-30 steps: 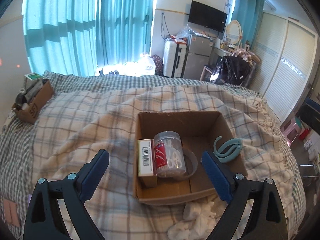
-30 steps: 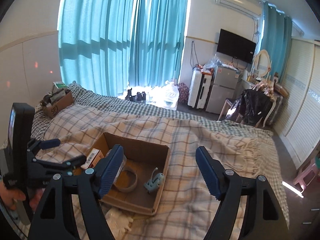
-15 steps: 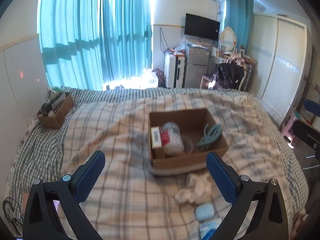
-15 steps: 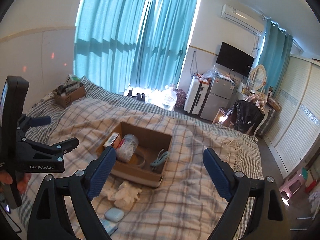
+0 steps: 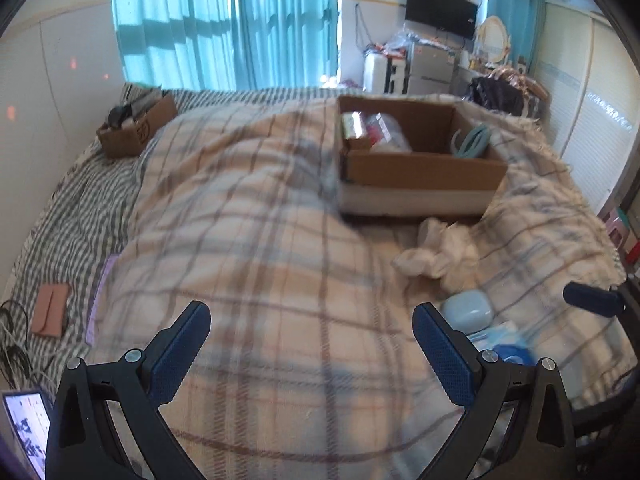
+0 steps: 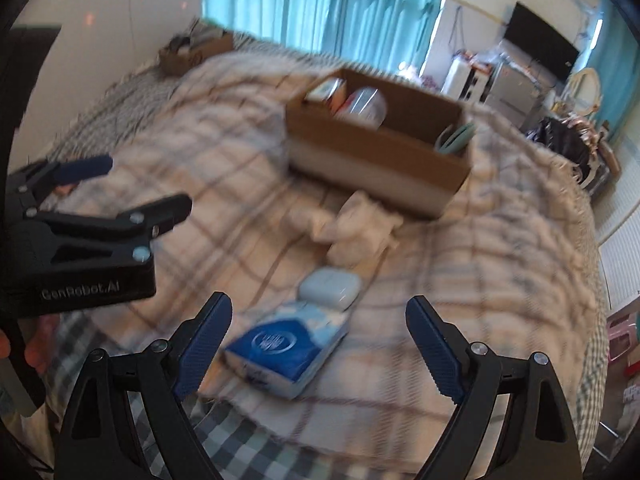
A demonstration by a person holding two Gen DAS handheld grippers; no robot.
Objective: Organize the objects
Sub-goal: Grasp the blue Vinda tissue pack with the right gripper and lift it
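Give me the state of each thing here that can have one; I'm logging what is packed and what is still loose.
left gripper: open, empty.
right gripper: open, empty.
cardboard box: open-topped, partly filled.
clear jar: in the box.
blue tissue pack: loose on the blanket.
pale blue case: shut, on the blanket.
white cloth: crumpled beside the box.
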